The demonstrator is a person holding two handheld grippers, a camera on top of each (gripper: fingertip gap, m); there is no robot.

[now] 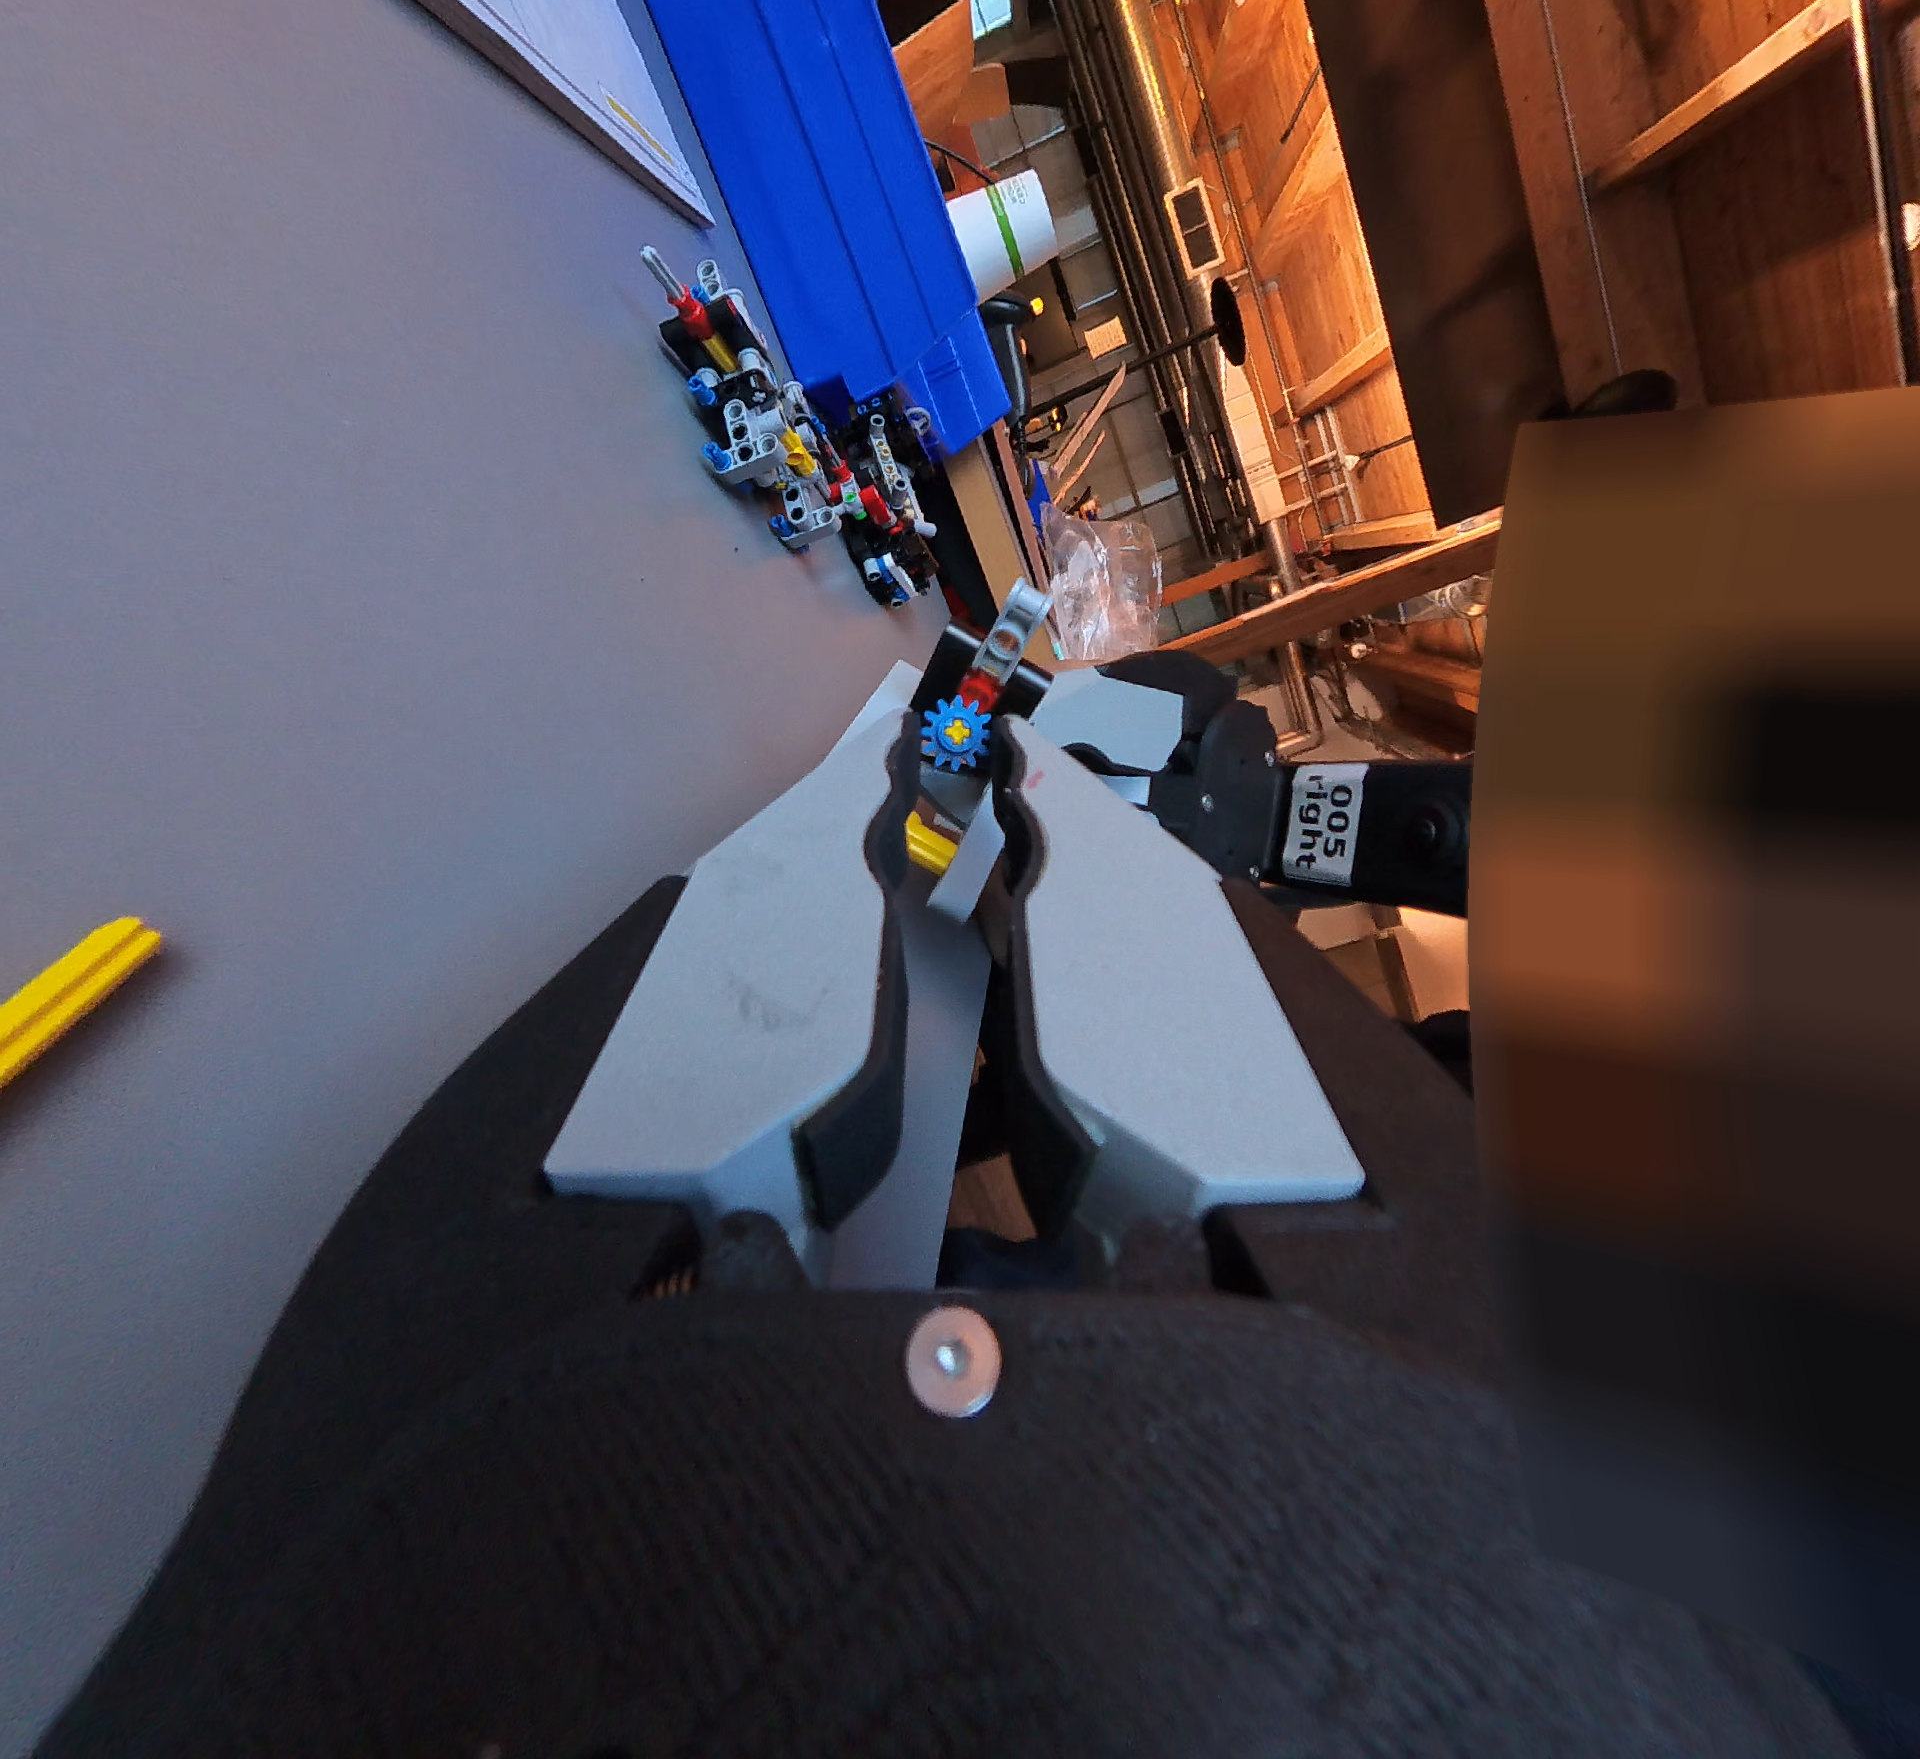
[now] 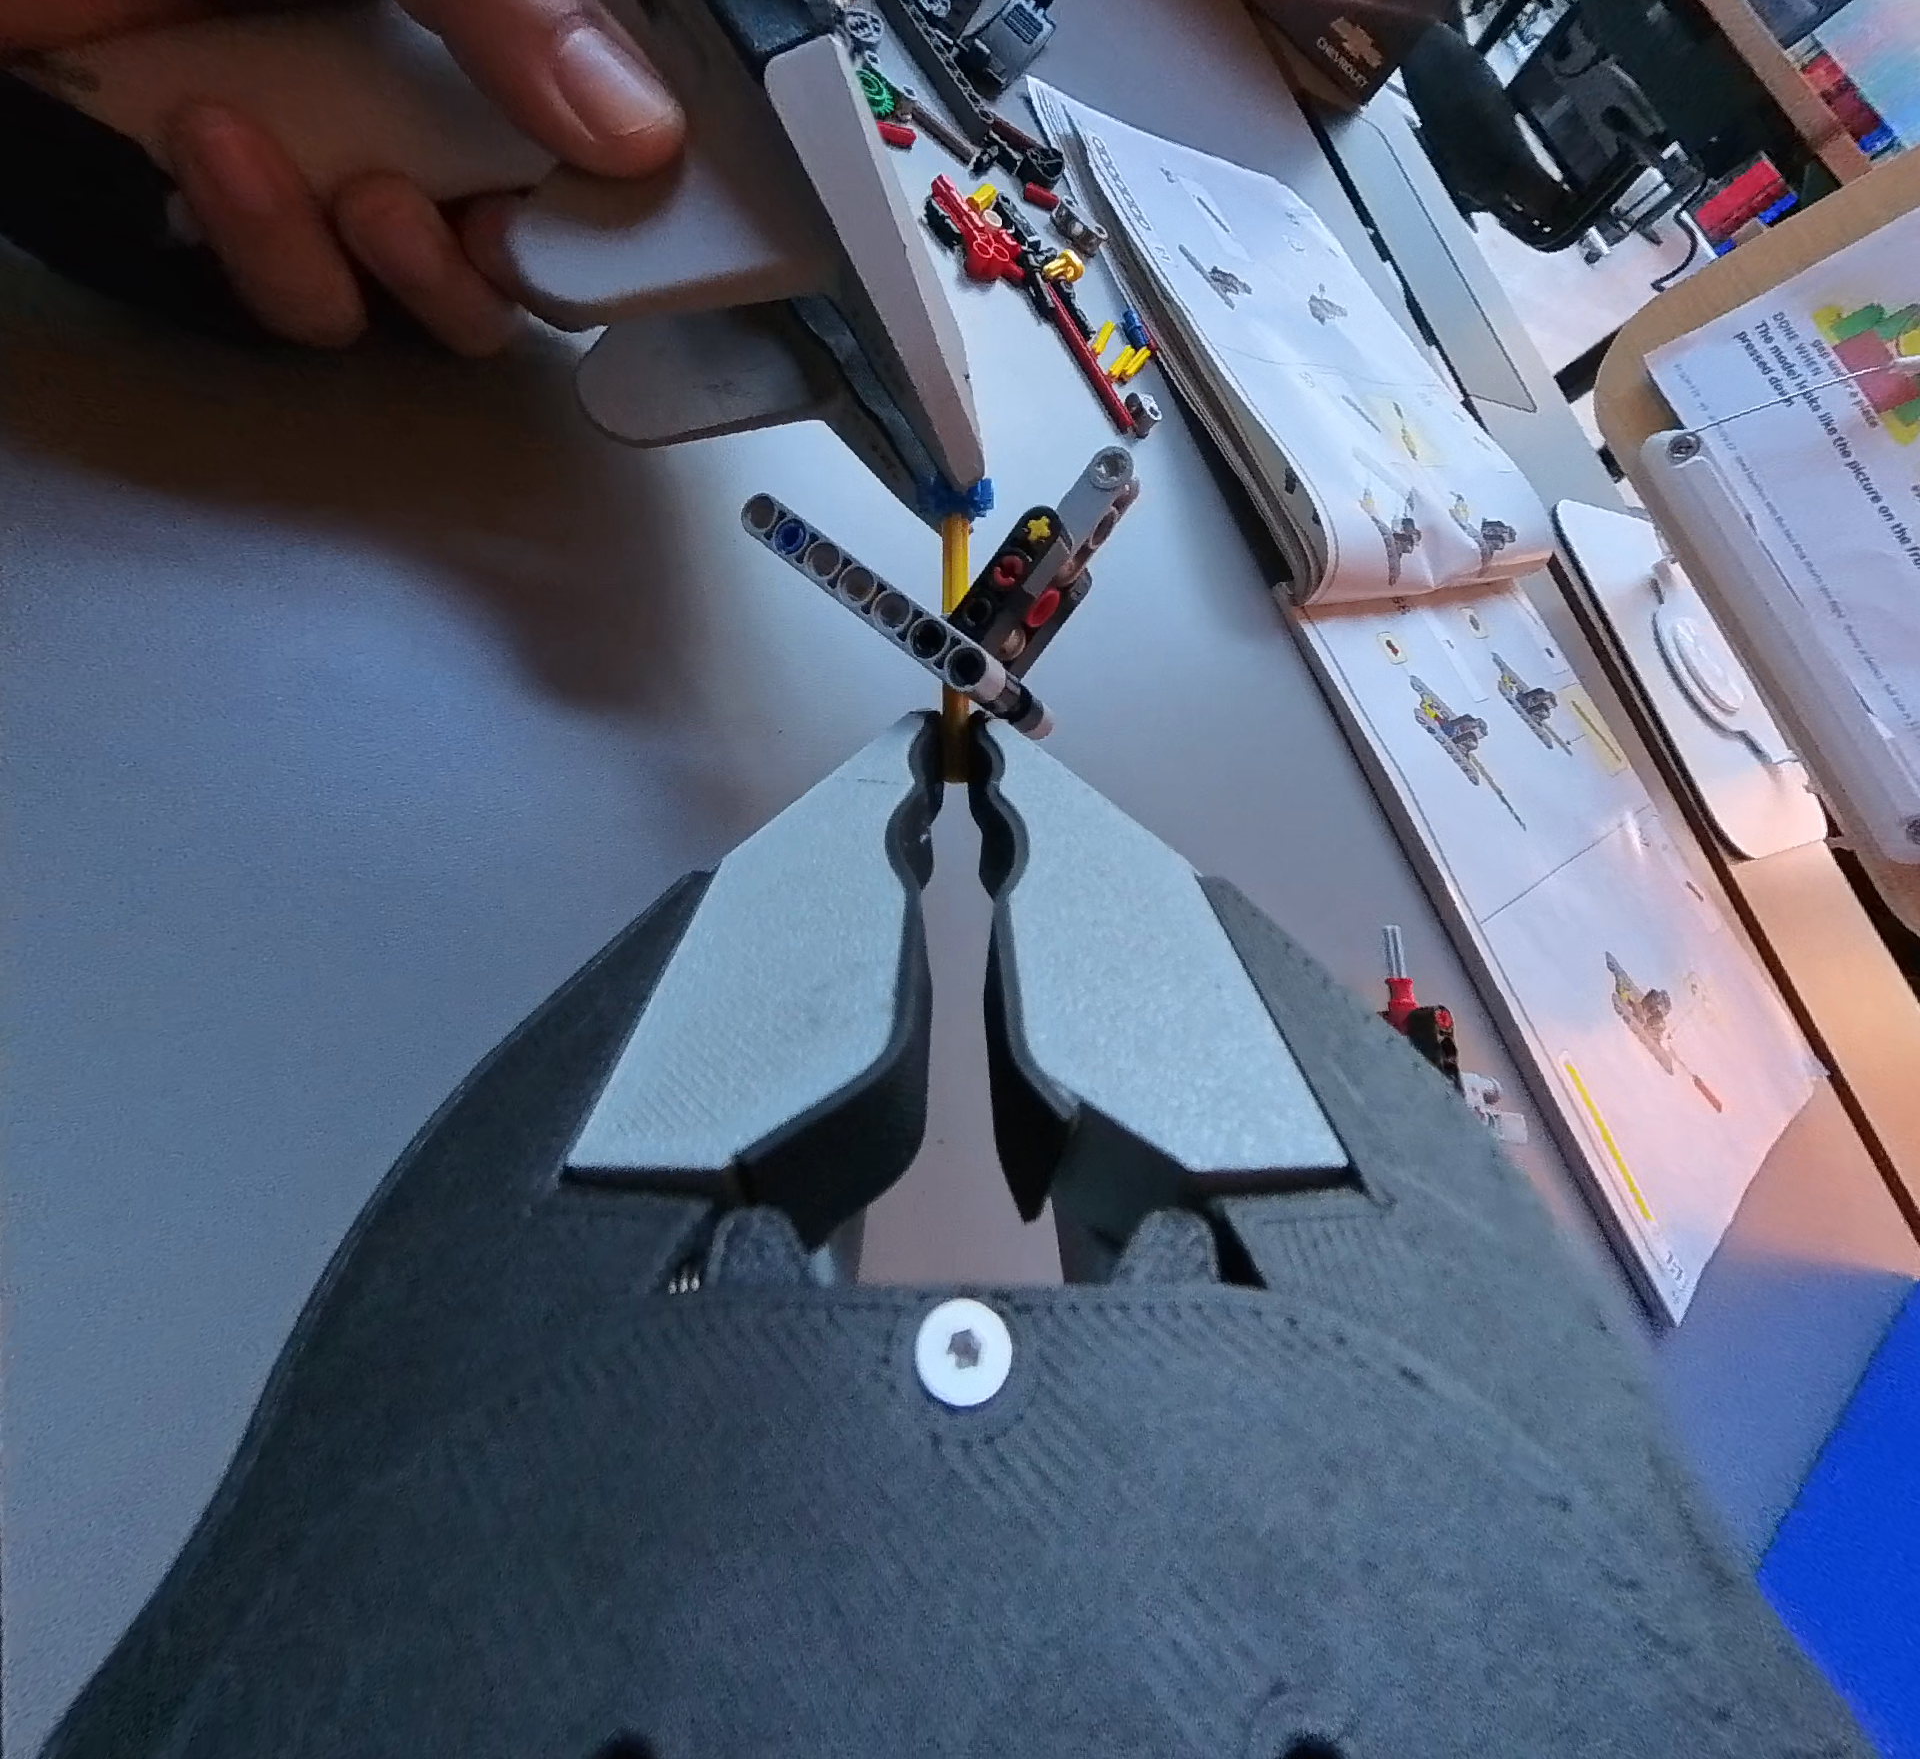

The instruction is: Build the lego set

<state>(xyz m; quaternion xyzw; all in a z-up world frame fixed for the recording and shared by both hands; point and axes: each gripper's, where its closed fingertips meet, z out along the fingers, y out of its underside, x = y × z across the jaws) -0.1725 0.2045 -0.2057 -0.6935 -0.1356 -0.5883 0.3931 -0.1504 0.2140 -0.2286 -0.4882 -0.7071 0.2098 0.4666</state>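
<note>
My left fingers pinch the blue gear; my right fingers clamp the yellow axle running straight from that gear.

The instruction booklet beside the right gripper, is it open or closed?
Open: the booklet lies spread on the table, printed pages facing up.

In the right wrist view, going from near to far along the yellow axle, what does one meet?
Right gripper shut on the yellow axle → grey holed beam crossing it → blue gear at its far end, between the left gripper's fingers → a hand holding that gripper.
</note>
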